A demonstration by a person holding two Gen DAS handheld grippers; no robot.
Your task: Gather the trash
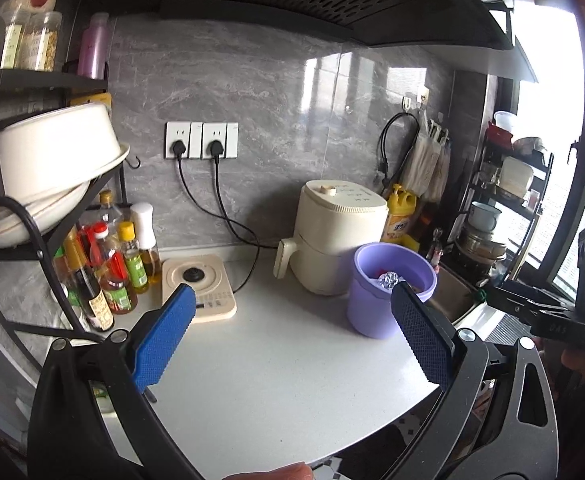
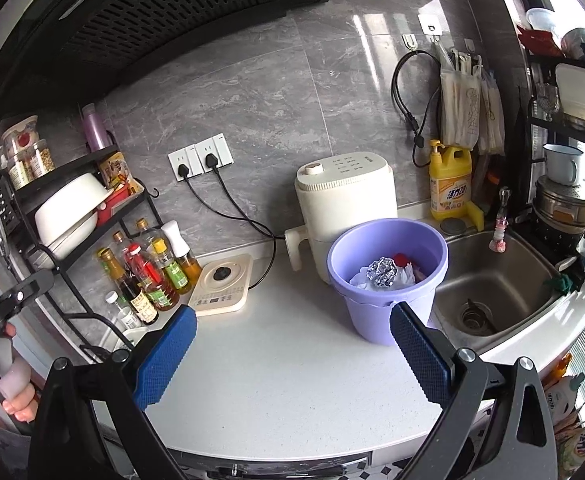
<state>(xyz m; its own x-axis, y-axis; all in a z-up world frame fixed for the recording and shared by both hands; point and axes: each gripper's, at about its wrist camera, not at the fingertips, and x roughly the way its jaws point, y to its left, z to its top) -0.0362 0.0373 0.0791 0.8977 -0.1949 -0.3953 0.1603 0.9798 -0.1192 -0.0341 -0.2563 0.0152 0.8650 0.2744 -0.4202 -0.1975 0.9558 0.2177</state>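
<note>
Showing late stage: foil ball (image 2: pixel 381 273), tissue, red scrap inside purple bin (image 2: pixel 388 280) beside sink (image 2: pixel 492 292); countertop (image 2: pixel 292 360) bare of trash; left gripper (image 1: pixel 292 334), right gripper (image 2: pixel 292 354) wide, empty.

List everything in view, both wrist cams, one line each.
bin: 1, purple, on the counter by the sink; holds a foil ball, white crumpled paper, something red
counter: 1, white, bare in front
appliance: 1, cream, behind the bin
induction plate: 1, cream, left of the bin
sauce bottles: several, mixed, under the rack
rack: 1, black, far left, holds white bowls
sockets: 2, white, both plugged
detergent bottle: 1, yellow, behind the sink
sink: 1, steel, right
left gripper: blue pads, open, empty
right gripper: blue pads, open, empty
</note>
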